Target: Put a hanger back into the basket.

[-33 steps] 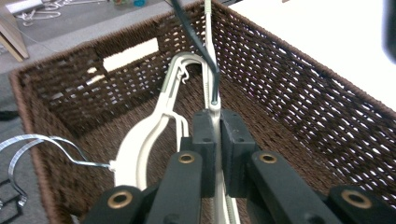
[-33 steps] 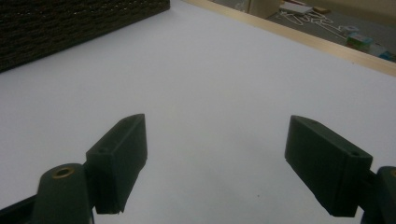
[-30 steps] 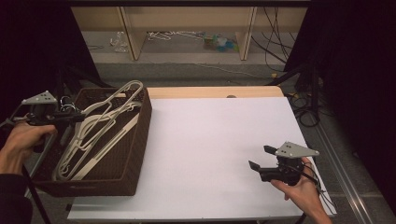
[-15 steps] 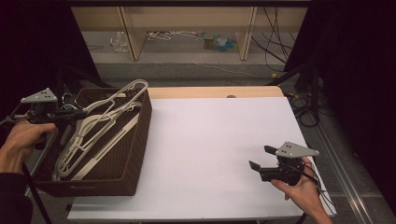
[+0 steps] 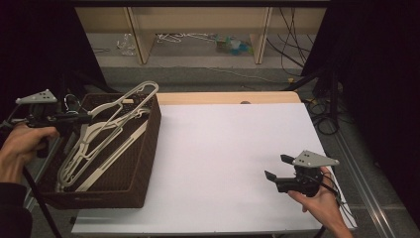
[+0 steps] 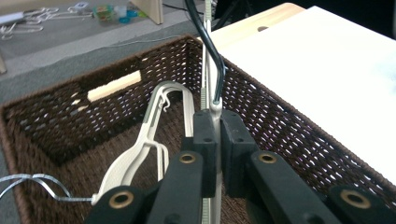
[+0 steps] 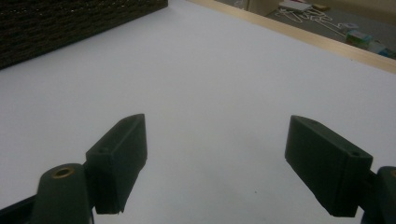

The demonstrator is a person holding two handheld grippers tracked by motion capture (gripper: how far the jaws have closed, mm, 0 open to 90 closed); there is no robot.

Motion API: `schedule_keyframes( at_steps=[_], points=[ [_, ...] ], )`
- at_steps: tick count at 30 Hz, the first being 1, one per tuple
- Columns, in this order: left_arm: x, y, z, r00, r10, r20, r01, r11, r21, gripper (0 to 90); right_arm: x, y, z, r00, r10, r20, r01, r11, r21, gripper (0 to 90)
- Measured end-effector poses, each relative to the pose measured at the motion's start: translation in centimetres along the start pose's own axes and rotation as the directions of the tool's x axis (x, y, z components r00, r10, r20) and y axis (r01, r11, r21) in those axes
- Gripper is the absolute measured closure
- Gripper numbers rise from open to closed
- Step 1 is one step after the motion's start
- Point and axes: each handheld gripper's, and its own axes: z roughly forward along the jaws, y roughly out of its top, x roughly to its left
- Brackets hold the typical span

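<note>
Hanger [image 5: 106, 126], white plastic, is clamped at its neck by the left gripper [image 6: 218, 122] above the wicker basket [image 5: 148, 148], its long axis slanting from the near left up toward the far right rim. Right gripper [image 7: 215, 163] hovers over the white tabletop [image 5: 233, 144], jaws wide apart and holding nothing.

Each claw is matte black plastic: the left claw [image 6: 218, 140] has two blocky rectangular pads on flat arms pinned with brass-coloured rivets, and the right claw [image 7: 233, 163] shows the same squared pads with small screw holes. In the high view a grey three-cornered plate tops each one, black cables trail away, and a dark sleeve covers the left forearm
</note>
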Motion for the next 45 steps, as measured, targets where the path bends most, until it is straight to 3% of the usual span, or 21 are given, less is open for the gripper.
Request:
schedule_keyframes(
  at_steps=[2, 3, 8, 16, 19, 24, 32, 36, 39, 42, 43, 45],
  points=[
    [0.0, 0.1, -0.3, 0.9996, -0.023, -0.013, 0.023, 0.9997, 0.003, 85.7, 0.0, 0.0, 0.0, 1.0, 0.0, 0.0, 0.0, 1.0, 0.0, 22.0],
    [-0.1, 0.2, -0.4, 0.9998, -0.014, -0.016, 0.014, 0.9999, -0.004, 85.7, 0.0, 0.0, 0.1, 1.0, -0.002, -0.001, 0.002, 1.0, -0.001, 22.0],
    [-0.7, 0.6, -0.4, 0.9997, -0.014, 0.019, 0.014, 0.9999, -0.001, 85.7, 0.0, 0.0, 0.1, 1.0, -0.004, -0.001, 0.004, 1.0, 0.002, 22.0],
    [-0.1, -1.1, -1.1, 0.9982, -0.059, 0.014, 0.058, 0.997, 0.051, 85.7, 0.0, 0.0, 0.0, 1.0, 0.006, 0.001, -0.006, 1.0, 0.004, 21.9],
    [0.2, -1.8, -1.0, 0.9983, -0.058, 0.003, 0.058, 0.9959, 0.07, 85.6, 0.0, 0.0, 0.1, 1.0, 0.0, -0.005, 0.0, 1.0, 0.002, 21.9],
    [0.8, -2.9, -0.4, 0.9951, -0.098, -0.003, 0.098, 0.9931, 0.064, 85.6, 0.0, 0.0, 0.0, 1.0, -0.002, 0.0, 0.002, 1.0, 0.0, 21.9],
    [0.9, -3.0, 1.7, 0.995, -0.082, -0.057, 0.089, 0.9881, 0.126, 85.4, 0.0, 0.0, 0.1, 1.0, -0.004, -0.005, 0.004, 1.0, 0.004, 21.9],
    [1.2, -3.6, 2.8, 0.9898, -0.1, -0.102, 0.112, 0.9857, 0.126, 85.0, 0.0, 0.0, -0.1, 1.0, 0.003, -0.004, -0.003, 1.0, 0.005, 21.8],
    [1.7, -4.1, 2.8, 0.9819, -0.13, -0.138, 0.145, 0.9836, 0.107, 83.6, 0.0, 0.0, 0.0, 1.0, 0.004, -0.004, -0.004, 1.0, 0.004, 21.8],
    [2.0, -4.4, 2.8, 0.9655, -0.139, -0.22, 0.167, 0.9794, 0.114, 80.5, 0.0, 0.0, 0.0, 1.0, 0.002, 0.0, -0.002, 1.0, 0.01, 21.8],
    [2.1, -4.6, 2.8, 0.9621, -0.149, -0.228, 0.175, 0.9793, 0.101, 80.0, 0.0, 0.0, 0.0, 1.0, 0.0, 0.0, 0.0, 1.0, 0.009, 21.8],
    [2.2, -5.0, 2.8, 0.9514, -0.163, -0.262, 0.199, 0.9725, 0.12, 77.3, 0.1, 0.0, 0.0, 1.0, -0.001, -0.004, 0.001, 1.0, 0.003, 21.9]
  ],
)
